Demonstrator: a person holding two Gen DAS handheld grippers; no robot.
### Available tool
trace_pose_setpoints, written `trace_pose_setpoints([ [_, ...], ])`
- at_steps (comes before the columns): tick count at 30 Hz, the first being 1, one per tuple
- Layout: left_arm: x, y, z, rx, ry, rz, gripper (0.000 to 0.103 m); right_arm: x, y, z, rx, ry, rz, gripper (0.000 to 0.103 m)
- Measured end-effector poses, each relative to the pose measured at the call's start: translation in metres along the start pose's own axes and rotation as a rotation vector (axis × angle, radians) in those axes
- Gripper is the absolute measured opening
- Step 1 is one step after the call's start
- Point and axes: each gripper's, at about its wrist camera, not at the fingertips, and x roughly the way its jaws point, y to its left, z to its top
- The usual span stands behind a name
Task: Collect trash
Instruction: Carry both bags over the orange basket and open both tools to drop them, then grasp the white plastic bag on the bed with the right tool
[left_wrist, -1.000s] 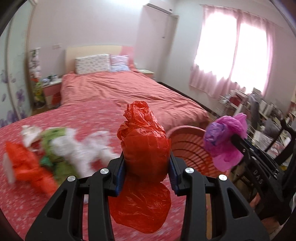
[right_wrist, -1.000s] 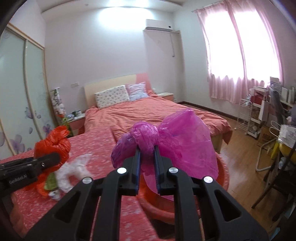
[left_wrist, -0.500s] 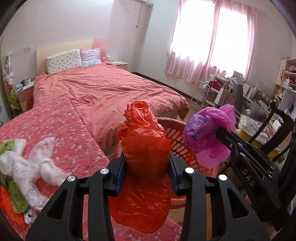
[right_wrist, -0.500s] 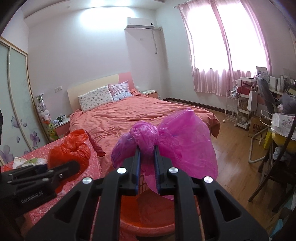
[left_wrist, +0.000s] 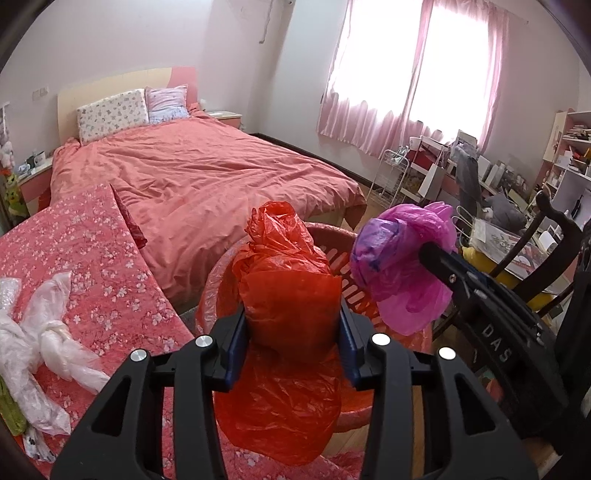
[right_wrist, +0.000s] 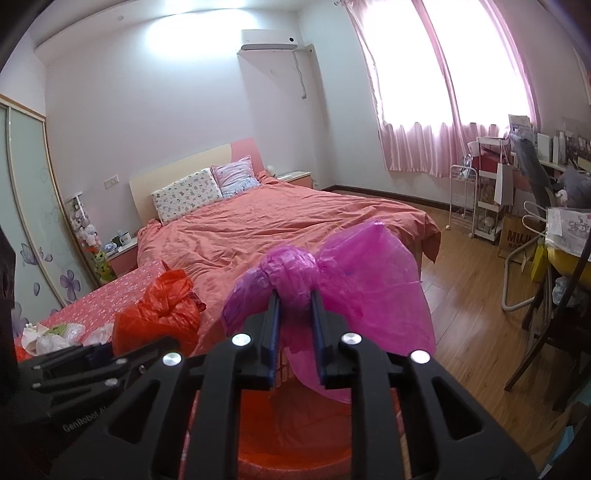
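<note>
My left gripper (left_wrist: 291, 325) has a crumpled red plastic bag (left_wrist: 288, 266) between its blue pads. Its jaws are opening, though the pads still touch the bag. The bag hangs over a red slatted basket (left_wrist: 334, 230) beside the bed. To the right, my right gripper (left_wrist: 424, 251) carries a magenta plastic bag (left_wrist: 399, 258) above the same basket. In the right wrist view, the right gripper (right_wrist: 294, 306) pinches the magenta bag (right_wrist: 369, 280) at its knot. Its jaws are opening too, pads still on the knot. The basket (right_wrist: 258, 424) lies directly below. The red bag (right_wrist: 159, 314) and left gripper (right_wrist: 110, 354) are at the left.
White plastic bags (left_wrist: 48, 332) and other scraps lie on a floral red cover (left_wrist: 92, 258) to the left. A bed with an orange duvet (left_wrist: 207, 173) fills the middle. A dark wooden chair (left_wrist: 554, 251) and a cluttered desk stand right, over wood floor (right_wrist: 472, 295).
Both grippers have swung right from above the floral cover to above the basket and sunk a little, each still carrying its bag. The scrap pile has slid to the left edge.
</note>
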Motion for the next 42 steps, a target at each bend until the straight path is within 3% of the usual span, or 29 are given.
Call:
trace_pose_setpoints([
  [3,0.006,0.003,-0.002,-0.009,0.02,0.011,0.054,0.007,-0.003,-0.001,0.018,0.015,0.01,0.024],
  [7,0.011,0.01,-0.005,-0.022,0.039,0.03,0.067,0.01,-0.009,-0.004,0.037,0.026,0.004,0.038],
  [11,0.007,0.019,-0.009,-0.037,0.051,0.072,0.069,0.005,-0.008,-0.007,0.022,0.022,-0.018,0.049],
  [21,-0.043,0.06,-0.026,-0.052,0.007,0.249,0.076,-0.008,0.022,-0.009,-0.049,0.033,0.016,0.052],
  [33,-0.141,0.171,-0.065,-0.282,-0.032,0.469,0.079,-0.005,0.144,-0.036,-0.187,0.16,0.23,0.052],
  [42,-0.225,0.247,-0.095,-0.426,-0.123,0.633,0.082,0.024,0.232,-0.058,-0.26,0.27,0.344,0.049],
])
